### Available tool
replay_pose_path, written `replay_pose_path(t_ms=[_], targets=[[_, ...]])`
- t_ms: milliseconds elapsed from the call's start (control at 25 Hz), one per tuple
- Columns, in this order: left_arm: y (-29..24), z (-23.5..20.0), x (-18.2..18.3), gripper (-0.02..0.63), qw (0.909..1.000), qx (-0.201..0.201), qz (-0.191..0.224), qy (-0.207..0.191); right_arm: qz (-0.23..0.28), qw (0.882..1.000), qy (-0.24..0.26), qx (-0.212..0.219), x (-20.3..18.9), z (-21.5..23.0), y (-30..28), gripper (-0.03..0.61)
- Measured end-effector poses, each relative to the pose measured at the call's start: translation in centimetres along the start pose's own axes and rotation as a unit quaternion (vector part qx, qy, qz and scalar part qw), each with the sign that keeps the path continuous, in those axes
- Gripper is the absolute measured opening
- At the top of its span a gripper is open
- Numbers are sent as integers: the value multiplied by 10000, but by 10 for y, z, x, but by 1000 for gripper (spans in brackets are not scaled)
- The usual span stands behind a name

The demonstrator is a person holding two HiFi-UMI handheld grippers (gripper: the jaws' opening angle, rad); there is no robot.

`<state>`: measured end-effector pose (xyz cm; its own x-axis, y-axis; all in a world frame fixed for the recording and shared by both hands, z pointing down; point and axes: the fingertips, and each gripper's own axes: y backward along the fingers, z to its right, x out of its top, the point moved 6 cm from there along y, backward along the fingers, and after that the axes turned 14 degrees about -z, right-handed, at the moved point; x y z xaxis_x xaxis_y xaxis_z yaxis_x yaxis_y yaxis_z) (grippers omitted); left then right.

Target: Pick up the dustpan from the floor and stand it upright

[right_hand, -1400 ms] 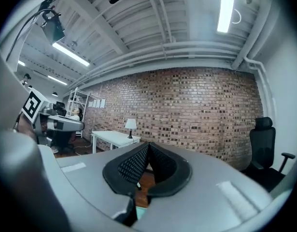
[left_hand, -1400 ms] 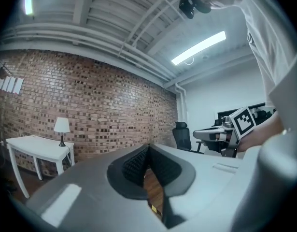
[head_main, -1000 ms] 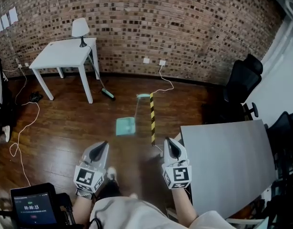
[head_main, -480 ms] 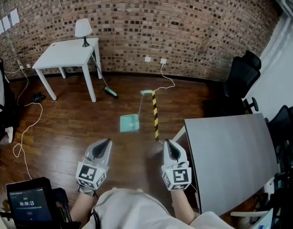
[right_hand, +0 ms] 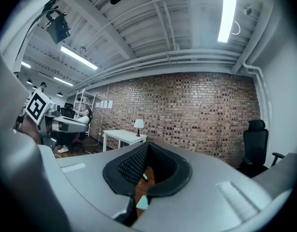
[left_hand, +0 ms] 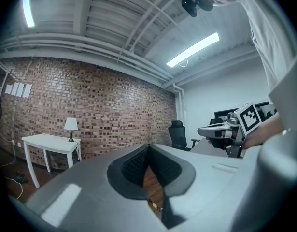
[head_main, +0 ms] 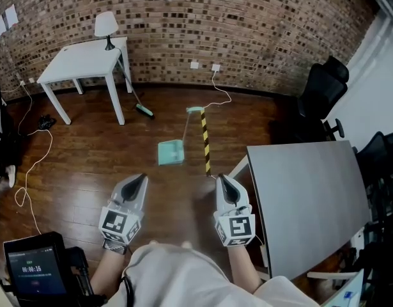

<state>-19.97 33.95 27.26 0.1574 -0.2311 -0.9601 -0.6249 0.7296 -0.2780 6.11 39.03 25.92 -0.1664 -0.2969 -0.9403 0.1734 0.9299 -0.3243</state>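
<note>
Wooden floor point(head_main: 87, 171) spreads below a brick wall point(head_main: 260, 31), with the teal dustpan point(head_main: 170, 152) lying flat at centre frame. Well short of it at lower centre, the left gripper point(head_main: 143, 176) and right gripper point(head_main: 219, 176) are closed on nothing. The approach seems in hand, needing parted jaws brought down to it.

There are two grey handheld grippers, the left gripper point(head_main: 139, 180) and the right gripper point(head_main: 220, 180). There is one teal long-handled plastic dustpan point(head_main: 170, 152), one teal-headed broom point(head_main: 144, 110), one white square table point(head_main: 81, 59), one white table lamp point(head_main: 106, 25), one grey rectangular tabletop point(head_main: 305, 203), one yellow-and-black striped floor strip point(head_main: 205, 142) and two white wall sockets point(head_main: 194, 64).
</note>
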Motion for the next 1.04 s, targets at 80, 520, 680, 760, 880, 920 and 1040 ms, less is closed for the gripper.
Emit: replay_pose_path(t_ms=[80,520,680,760,880,920,1040], targets=[[-3,1,-2,-3,10000,-35,-19,19,-2,10000,-22,27,-3,0,-1,12],[-3,4,-8,-3,9999,-117,-26,27,-14,9999,-19,139,-10,-8,0,12],[-5,4,-5,-3,9999,-120,-70,3,-32,9998,-21,174,-6,-7,-2,12],[-7,7,-7,-3,9999,-104,-65,-7,-38,9998,-9,204,-9,-5,-3,12],[-1,3,-5,-3,9999,-103,-59,2,-63,9997,6,216,-6,-10,-3,12],[3,-1,-3,-3,9999,-111,-58,4,-75,9998,9,210,-2,-15,-2,12],[16,-11,3,-3,9999,-134,-56,5,-96,9998,21,195,10,-29,0,12]])
